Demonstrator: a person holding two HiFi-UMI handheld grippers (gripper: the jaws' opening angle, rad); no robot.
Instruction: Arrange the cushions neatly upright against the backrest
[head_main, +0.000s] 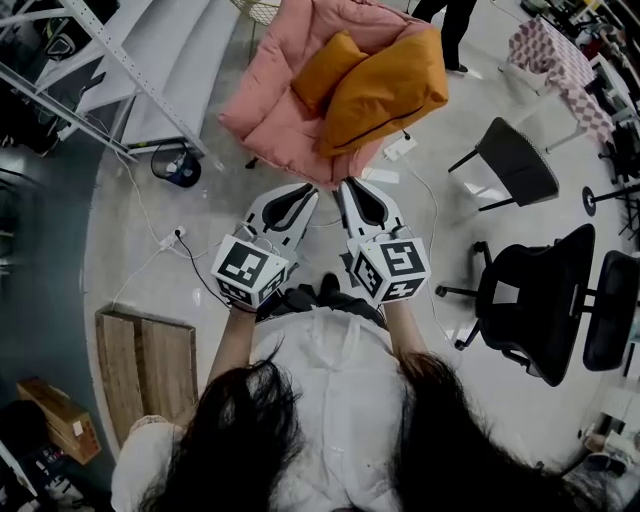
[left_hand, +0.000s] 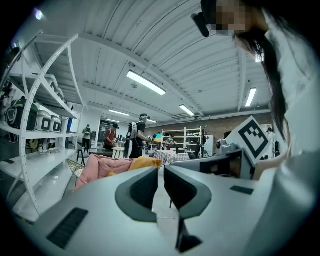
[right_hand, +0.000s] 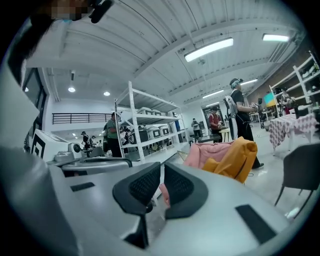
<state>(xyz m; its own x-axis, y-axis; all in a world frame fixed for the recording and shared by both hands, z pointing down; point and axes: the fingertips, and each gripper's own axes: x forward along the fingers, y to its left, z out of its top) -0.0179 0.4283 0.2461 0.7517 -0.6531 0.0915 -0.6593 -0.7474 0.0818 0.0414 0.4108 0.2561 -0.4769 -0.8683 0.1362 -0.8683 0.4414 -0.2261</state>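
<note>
Progress: we judge the arranging not yet begun. Nothing is held, and both cushions lie in a loose heap.
Large orange cushion (head_main: 385, 90): it lies slumped and tilted across the pink padded chair (head_main: 275, 115), its lower edge near the chair's near rim. It is not upright.
Smaller orange cushion (head_main: 325, 68): it is tucked partly under the large one, to its left, also leaning and not standing.
Backrest: we take it to be the pink padding on the chair's far side, though from the steep head view we cannot be sure where seat ends and back begins.
Left to do: each cushion has to be lifted, stood on edge and set against the back, the two side by side.
Left gripper (head_main: 298, 200): its jaws are closed together with nothing between them. Its own view shows only floor past the narrow slit.
Right gripper (head_main: 352, 195): its jaws are likewise closed and empty. The pink seen through the slit in its own view looks to us like the chair beyond, not something gripped.
Cushions relative to the grippers: both grippers are held close together in front of us, pointing at the chair. The chair's near edge lies just beyond the tips and the cushions a little farther on, touching neither gripper.
Next move, as we judge it: the jaws must open before either one can close on a cushion edge.
</note>
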